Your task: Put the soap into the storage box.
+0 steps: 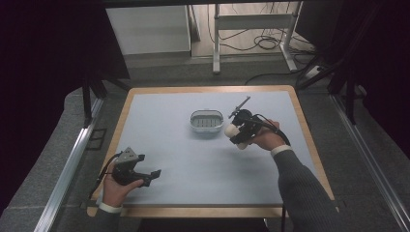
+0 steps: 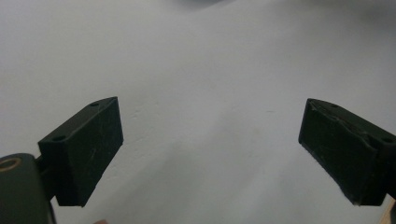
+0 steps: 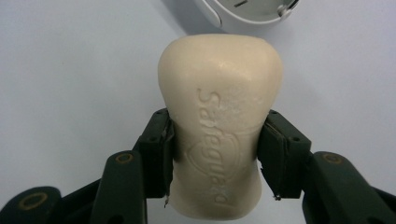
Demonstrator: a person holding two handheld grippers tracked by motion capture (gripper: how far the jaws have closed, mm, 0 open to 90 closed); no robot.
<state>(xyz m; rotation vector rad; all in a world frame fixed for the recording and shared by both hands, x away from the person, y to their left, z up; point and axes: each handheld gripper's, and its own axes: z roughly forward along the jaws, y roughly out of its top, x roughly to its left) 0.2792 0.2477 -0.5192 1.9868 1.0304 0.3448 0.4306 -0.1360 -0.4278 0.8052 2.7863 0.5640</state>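
Observation:
A cream bar of soap [image 3: 219, 135] with embossed lettering is clamped at its waist between the two black jaws of my right gripper [image 3: 215, 156]. In the high view that gripper [image 1: 235, 132] hangs above the table's right half with the soap [image 1: 230, 129] pointing left, just right of a white soap dish [image 1: 207, 121]. The dish's rim [image 3: 243, 14] shows at the top of the right gripper view, beyond the soap. My left gripper [image 1: 151, 175] rests near the front left of the table, jaws wide apart with nothing between them [image 2: 210, 140].
The pale blue table top [image 1: 193, 164] has a wooden edge [image 1: 193, 211]. Behind the table stand a white metal frame [image 1: 251, 34] and loose cables [image 1: 266, 43] on the floor. Dark curtains flank both sides.

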